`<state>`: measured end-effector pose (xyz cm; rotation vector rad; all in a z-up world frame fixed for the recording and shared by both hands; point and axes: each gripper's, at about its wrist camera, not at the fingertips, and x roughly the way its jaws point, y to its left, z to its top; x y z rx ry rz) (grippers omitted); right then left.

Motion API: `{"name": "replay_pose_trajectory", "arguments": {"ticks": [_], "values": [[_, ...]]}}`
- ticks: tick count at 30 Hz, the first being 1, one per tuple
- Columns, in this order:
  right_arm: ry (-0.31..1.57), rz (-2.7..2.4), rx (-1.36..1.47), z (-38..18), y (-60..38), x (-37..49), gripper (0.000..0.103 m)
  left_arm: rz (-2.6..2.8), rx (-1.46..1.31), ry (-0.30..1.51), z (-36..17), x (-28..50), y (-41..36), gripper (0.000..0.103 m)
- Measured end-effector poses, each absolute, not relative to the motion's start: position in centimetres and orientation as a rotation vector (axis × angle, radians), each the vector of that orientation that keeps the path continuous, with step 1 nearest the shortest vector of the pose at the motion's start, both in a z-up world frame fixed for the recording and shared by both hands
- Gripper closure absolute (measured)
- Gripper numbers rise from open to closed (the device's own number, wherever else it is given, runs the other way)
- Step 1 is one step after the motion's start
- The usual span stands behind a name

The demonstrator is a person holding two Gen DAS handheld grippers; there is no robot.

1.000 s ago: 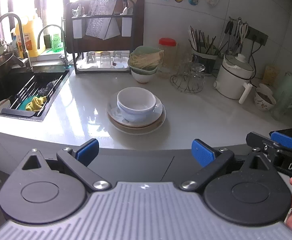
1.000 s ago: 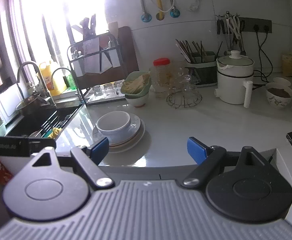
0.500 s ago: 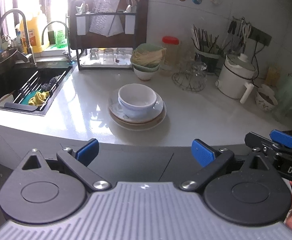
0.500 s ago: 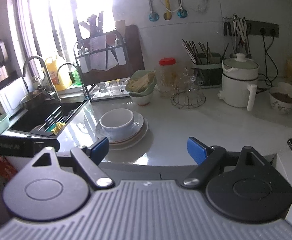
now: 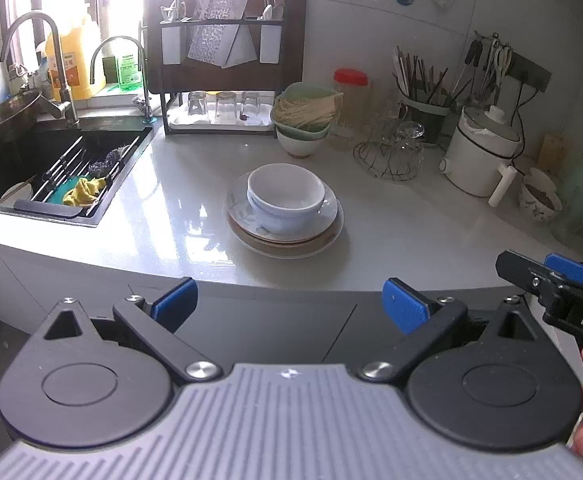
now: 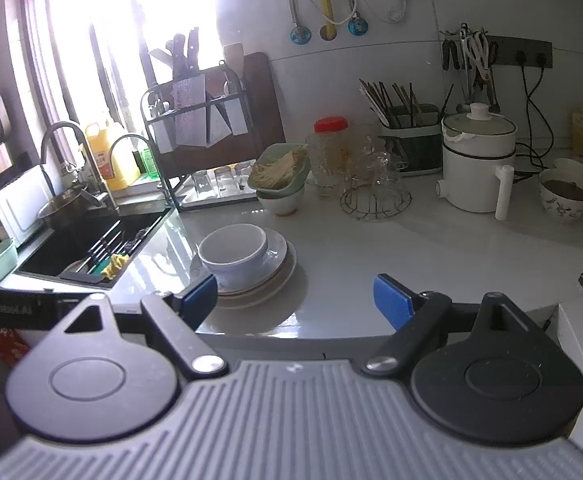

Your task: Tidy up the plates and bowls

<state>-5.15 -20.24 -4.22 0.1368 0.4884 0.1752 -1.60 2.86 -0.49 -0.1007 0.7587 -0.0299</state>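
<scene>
Left wrist view shows my left gripper [image 5: 287, 300] with its blue fingers wide apart and nothing between them. My right gripper [image 6: 295, 294] is the same, spread wide and holding nothing. My landmark is the stack of plates [image 5: 285, 232] on the white counter [image 5: 411, 232]. A white bowl [image 5: 286, 196] sits right on top of the stack, and it looks like two bowls, one inside the other. The sink [image 5: 51, 160] is well to the left of the stack, the drying rack [image 5: 227, 60] is behind it, and a white pot [image 5: 479, 152] is off to its right. Both grippers hang level in front of the stack, back past the counter edge, pointing at it. The dishes already sit in one tidy pile, so this could be a pile waiting to be sorted, or sorting that is done. I cannot tell which, so I will not pick a next move.
</scene>
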Motion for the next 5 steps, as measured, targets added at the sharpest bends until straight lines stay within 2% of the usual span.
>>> {"name": "replay_pose_trajectory", "arguments": {"ticks": [5], "values": [[0.499,0.184,0.122,-4.38,-19.77,-4.59,0.017,-0.035,-0.106,0.757,-0.62,-0.89,3.26,0.002]]}}
